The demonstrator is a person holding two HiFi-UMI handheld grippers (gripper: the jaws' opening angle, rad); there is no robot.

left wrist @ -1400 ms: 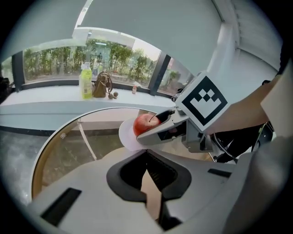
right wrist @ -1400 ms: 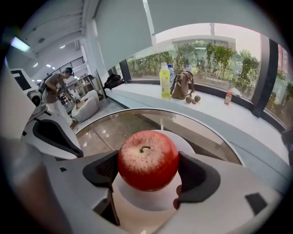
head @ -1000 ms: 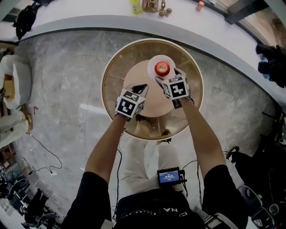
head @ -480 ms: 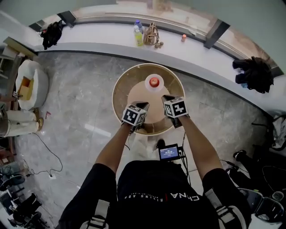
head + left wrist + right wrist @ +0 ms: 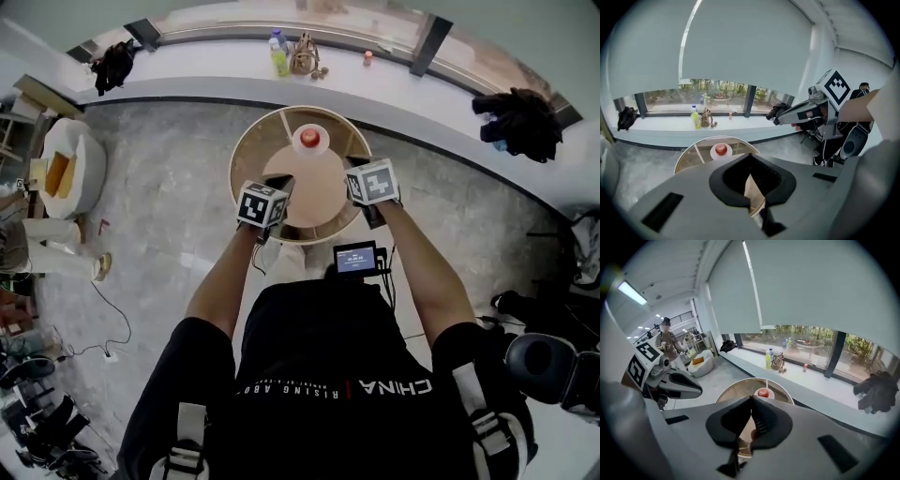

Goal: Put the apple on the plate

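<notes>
**Apple on its plate at the far edge of the round desk, with both hand-held grippers high above it and empty.**

The round desk (image 5: 319, 197) stands alone on open floor, with free room on every side and a bare top across its near half. A fruit set rolling could go over its rim. The left hand-held gripper (image 5: 750, 155) is closed on nothing. The right hand-held gripper (image 5: 751, 398) has just been closing its jaws, which now meet pad to pad with nothing between. Both hang well above the desk's near edge. The white plate (image 5: 297, 142) sits near the far edge, and the apple (image 5: 311, 138) appears to rest in its middle, though it shows small from this height. The fruit looks firm, smooth, fairly weighty and prone to roll, so it is best gripped across its widest part.
</notes>
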